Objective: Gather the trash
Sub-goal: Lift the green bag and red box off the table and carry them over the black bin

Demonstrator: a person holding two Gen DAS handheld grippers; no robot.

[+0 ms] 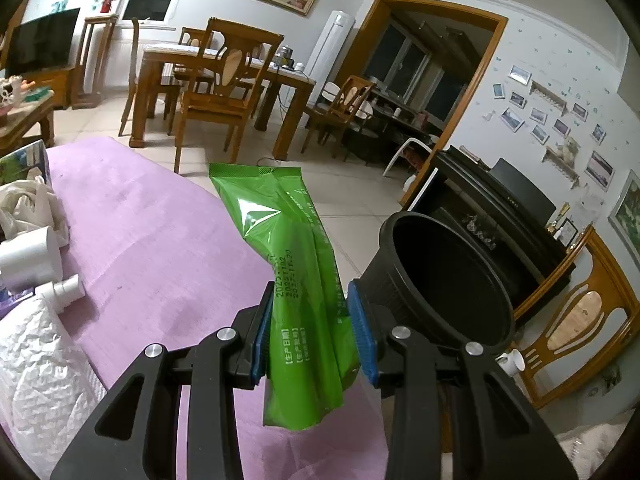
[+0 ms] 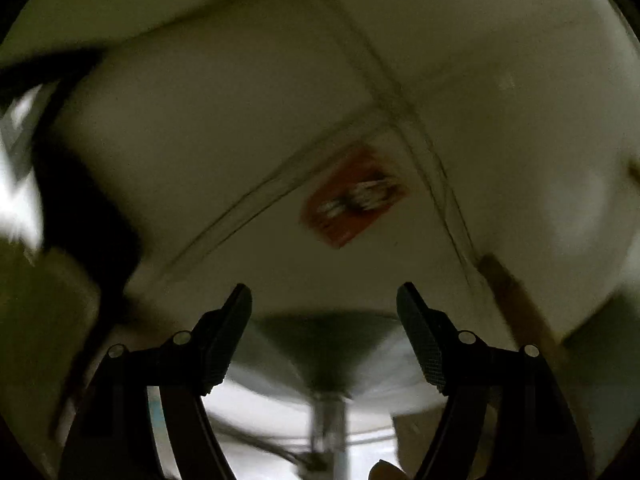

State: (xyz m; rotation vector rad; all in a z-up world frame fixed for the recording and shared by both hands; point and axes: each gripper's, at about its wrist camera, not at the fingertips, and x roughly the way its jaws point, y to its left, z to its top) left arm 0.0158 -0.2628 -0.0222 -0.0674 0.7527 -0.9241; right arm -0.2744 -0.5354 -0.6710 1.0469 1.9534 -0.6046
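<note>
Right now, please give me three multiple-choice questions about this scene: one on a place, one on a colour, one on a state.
1. Where is the black bin relative to the left gripper?
A. Just beyond its right finger
B. On the dining table
C. Under the television

2. What colour is the cloth over the near surface?
A. Yellow
B. Purple
C. Blue

3. What is the state of the right gripper?
A. Shut on a bottle
B. Shut on a bag
C. Open, with nothing between its fingers

Answers:
1. A: in the left wrist view the bin's rim rises right behind the blue pad on the right.
2. B: the cloth is plainly lilac purple.
3. C: the right wrist view shows a wide, bare gap between the fingers, with blurred floor tiles beyond.
</note>
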